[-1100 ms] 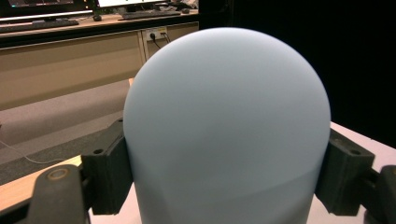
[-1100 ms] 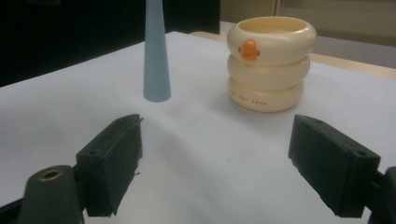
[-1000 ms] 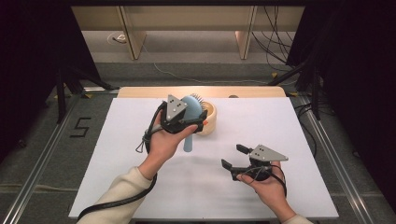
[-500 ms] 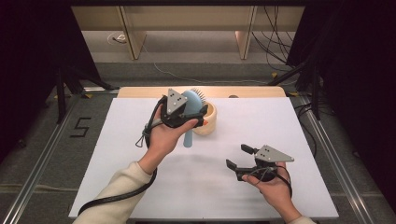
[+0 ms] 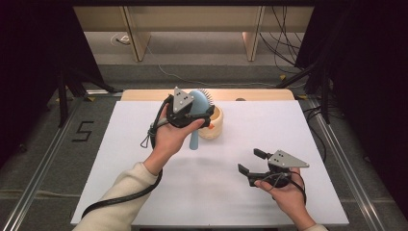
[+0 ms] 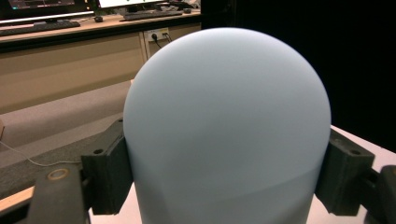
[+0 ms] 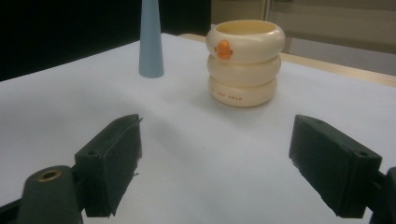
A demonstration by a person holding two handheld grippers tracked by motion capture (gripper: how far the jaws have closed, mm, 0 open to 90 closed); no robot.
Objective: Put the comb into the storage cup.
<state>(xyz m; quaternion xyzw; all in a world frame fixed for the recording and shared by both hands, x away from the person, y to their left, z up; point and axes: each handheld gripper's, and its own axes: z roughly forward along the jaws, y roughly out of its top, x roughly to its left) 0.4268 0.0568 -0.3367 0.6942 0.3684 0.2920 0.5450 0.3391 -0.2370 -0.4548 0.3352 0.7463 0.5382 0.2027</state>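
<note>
Brush (image 5: 198, 108) clamped by its head in my left tool (image 5: 192, 114), long axis upright, handle tip down at 6 o'clock, just beside the cup (image 5: 213, 122), which sits at 3 o'clock of it. Right tool (image 5: 251, 162) open, empty, well apart over the desk (image 5: 120, 159).

black left gripper (image 5: 199, 115) with grey triangular plate, trailing black cable; cream sleeve (image 5: 122, 192).

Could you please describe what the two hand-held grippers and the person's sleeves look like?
Both the left hand-held gripper and the right hand-held gripper are black, with blocky jaws and a grey triangular top plate. A black cable trails from the left one. The sleeve is cream.
</note>
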